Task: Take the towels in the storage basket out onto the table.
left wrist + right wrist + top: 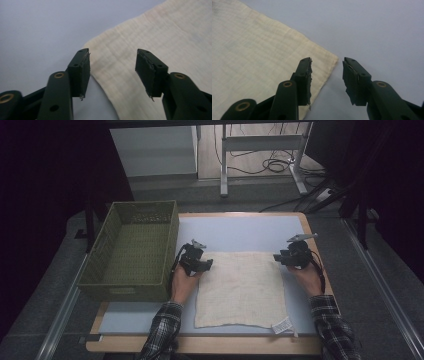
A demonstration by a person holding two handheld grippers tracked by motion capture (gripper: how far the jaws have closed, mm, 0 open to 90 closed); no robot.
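A cream woven cloth (240, 287) lies spread flat on the pale blue table top (240, 232). My left gripper (207, 264) is at the cloth's far left corner. In the left gripper view its jaws stand apart (113, 53), one over the bare table and one over the cloth (162, 32), with the edge running between them. My right gripper (278, 257) is at the far right corner. Its jaws (327, 60) are apart too, straddling the corner of the cloth (249, 50). Neither pair of pads presses on the fabric.
A green woven basket (167, 245) stands at the table's left side, close beside my left hand. A white label (281, 325) hangs at the cloth's near right corner. Desk legs and cables lie on the floor beyond the table.
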